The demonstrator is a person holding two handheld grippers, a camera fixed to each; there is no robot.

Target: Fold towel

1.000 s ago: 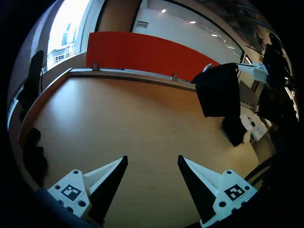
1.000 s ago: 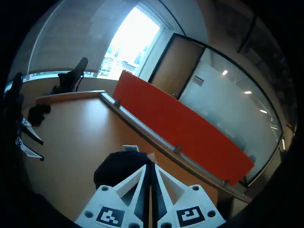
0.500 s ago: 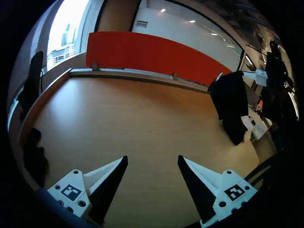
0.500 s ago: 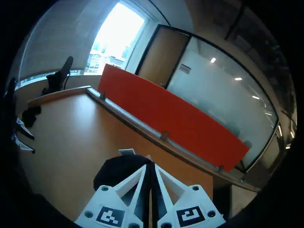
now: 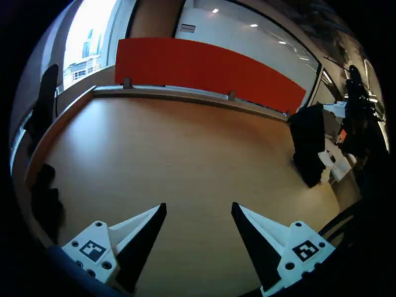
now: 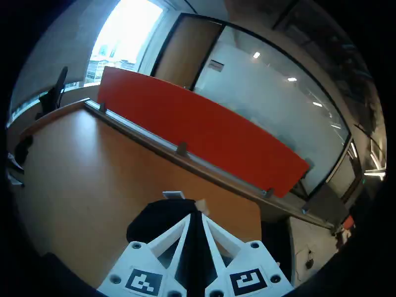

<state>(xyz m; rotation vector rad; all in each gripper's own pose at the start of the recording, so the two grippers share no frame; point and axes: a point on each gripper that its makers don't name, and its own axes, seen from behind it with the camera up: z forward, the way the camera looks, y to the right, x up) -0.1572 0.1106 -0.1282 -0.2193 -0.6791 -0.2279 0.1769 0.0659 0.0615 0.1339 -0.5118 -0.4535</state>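
A black towel (image 5: 308, 143) hangs in a bunch at the right end of the wooden table (image 5: 173, 148), its lower end resting near the table edge. My right gripper (image 5: 326, 105) holds its top. In the right gripper view the right gripper (image 6: 196, 220) is shut on the dark cloth, and the towel (image 6: 156, 222) bulges out to the left of the fingers with a small pale tag at its top. My left gripper (image 5: 198, 205) is open low over bare tabletop, well apart from the towel. It appears again as the left gripper (image 6: 12, 171) at the far left edge.
An orange divider panel (image 5: 208, 69) runs along the table's far edge. A dark object (image 5: 46, 198) lies at the table's left end, with an office chair (image 5: 42, 99) behind it. Papers (image 5: 334, 166) lie beyond the towel at the right. A glass wall stands behind the divider.
In the left gripper view the hanging towel and right gripper have moved rightward, toward the table's end. The right gripper view has swung right along the divider. The left gripper stays open and still.
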